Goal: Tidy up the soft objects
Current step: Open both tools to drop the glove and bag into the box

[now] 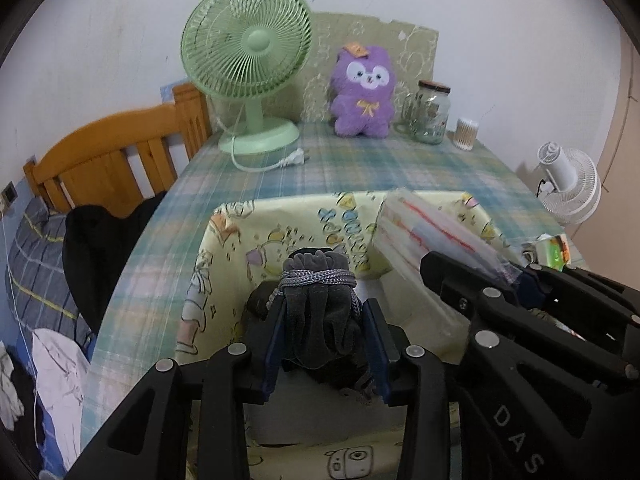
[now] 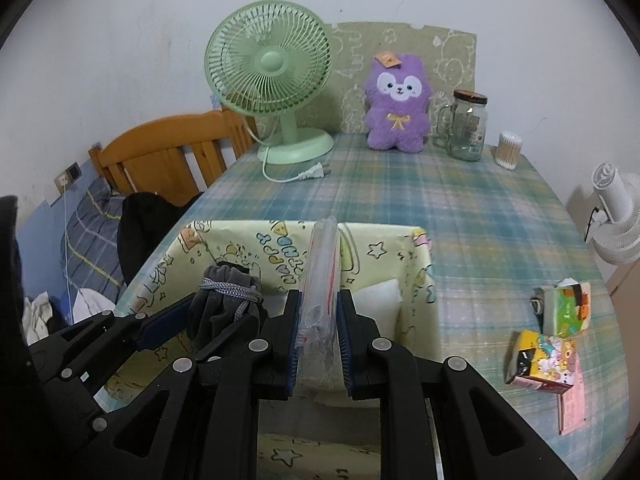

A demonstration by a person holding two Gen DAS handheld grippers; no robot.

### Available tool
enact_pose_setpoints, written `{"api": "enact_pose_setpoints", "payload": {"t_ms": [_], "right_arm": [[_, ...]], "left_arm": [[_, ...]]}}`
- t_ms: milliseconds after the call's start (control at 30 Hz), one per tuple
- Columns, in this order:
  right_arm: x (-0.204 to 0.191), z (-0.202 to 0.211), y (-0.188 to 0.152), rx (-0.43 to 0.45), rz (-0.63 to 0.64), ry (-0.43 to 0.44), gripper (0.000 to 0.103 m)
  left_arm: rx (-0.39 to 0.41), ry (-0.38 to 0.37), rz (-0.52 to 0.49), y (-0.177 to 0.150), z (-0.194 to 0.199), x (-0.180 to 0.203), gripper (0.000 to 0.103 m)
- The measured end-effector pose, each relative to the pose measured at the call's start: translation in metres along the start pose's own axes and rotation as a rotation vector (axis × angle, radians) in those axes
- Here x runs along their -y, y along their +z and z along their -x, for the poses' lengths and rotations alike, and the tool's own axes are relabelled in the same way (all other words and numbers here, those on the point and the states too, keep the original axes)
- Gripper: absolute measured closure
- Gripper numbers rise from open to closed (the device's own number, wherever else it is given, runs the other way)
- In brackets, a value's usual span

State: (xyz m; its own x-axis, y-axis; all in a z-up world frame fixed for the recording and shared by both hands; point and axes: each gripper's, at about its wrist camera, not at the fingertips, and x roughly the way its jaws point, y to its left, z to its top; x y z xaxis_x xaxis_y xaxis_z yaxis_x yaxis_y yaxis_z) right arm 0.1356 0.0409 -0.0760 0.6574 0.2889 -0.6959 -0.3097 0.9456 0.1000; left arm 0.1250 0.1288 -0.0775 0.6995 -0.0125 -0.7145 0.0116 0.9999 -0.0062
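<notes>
Above the yellow cartoon-print box on the bench, the left gripper reaches forward, jaws pinching a grey drawstring pouch between them. In the right wrist view, the right gripper pinches a clear plastic packet upright over the same box, white padding inside.

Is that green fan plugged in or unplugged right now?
Unplugged. The green fan's white cord ends in a plug lying loose on the plaid tablecloth, prongs bare, in both views.
</notes>
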Motion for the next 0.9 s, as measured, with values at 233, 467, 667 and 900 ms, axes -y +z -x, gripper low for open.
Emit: {"api": "enact_pose_setpoints", "payload": {"t_ms": [233, 467, 667, 900], "right_arm": [[-0.002, -0.007, 0.000, -0.023, -0.002, 0.021, 0.083], [-0.004, -0.009, -0.001, -0.041, -0.008, 0.049, 0.076], [-0.005, -0.003, -0.003, -0.030, -0.010, 0.046, 0.034], [-0.002, 0.008, -0.004, -0.014, -0.020, 0.049, 0.028]], "left_arm": [[0.003, 0.000, 0.004, -0.002, 0.003, -0.004, 0.039], [-0.006, -0.029, 0.004, -0.004, 0.007, -0.005, 0.034], [0.001, -0.042, 0.009, -0.006, 0.014, -0.003, 0.026], [0.032, -0.032, 0.010, -0.008, 0.023, 0.000, 0.021]]}}
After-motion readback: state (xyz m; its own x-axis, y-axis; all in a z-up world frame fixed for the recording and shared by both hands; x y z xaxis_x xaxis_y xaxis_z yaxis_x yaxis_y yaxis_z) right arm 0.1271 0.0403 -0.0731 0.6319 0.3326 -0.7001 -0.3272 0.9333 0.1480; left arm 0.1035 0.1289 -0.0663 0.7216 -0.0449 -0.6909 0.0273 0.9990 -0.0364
